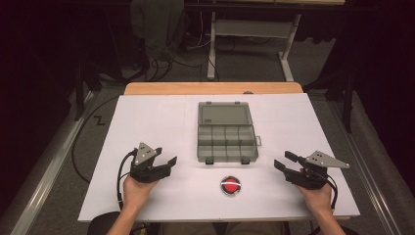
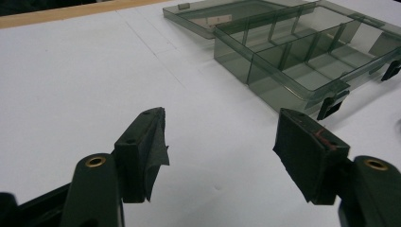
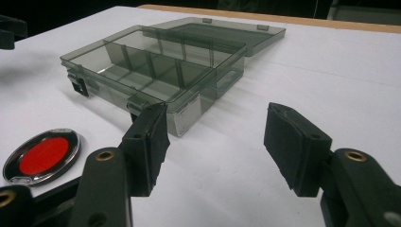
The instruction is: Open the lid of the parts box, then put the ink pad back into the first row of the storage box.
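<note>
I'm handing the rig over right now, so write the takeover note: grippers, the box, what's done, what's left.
Left gripper: open, holding nothing, resting on the table left of the box.
Right gripper: open, holding nothing, right of the box.
Compartment box: centre of the table, lid folded flat back, compartments look bare.
Red disc: on the table just in front of the box, untouched.
Done: box is open.
Left: probably pick up the disc; nothing is gripped yet.

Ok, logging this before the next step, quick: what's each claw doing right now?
Left claw: open, holding nothing.
Right claw: open, holding nothing.
</note>
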Available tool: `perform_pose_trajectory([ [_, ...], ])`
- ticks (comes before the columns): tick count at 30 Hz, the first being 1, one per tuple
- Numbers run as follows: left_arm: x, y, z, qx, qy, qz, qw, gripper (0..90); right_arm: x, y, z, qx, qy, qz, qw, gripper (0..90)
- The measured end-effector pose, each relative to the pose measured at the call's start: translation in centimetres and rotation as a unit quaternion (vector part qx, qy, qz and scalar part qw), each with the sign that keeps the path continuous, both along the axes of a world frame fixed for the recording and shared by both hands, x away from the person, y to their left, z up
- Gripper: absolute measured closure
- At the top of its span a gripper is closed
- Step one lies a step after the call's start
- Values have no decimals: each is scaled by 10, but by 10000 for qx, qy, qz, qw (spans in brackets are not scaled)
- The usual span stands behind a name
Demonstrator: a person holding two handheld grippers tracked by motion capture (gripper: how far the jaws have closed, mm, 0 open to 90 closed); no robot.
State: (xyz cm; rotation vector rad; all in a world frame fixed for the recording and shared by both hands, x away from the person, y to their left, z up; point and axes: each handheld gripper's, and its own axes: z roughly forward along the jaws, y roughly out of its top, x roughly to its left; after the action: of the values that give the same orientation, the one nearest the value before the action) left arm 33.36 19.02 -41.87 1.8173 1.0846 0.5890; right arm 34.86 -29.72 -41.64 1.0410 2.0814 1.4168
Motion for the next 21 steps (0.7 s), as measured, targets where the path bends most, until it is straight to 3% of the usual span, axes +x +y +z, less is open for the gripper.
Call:
perform_pose_trajectory([
  [13, 2, 2, -2, -22, 20, 55, 10000, 346, 4, 7, 4, -175, 36, 29, 9998, 412],
  [21, 2, -4, -3, 168, 15, -54, 9998, 341, 1, 13, 10, -305, 135, 198, 9992, 401],
])
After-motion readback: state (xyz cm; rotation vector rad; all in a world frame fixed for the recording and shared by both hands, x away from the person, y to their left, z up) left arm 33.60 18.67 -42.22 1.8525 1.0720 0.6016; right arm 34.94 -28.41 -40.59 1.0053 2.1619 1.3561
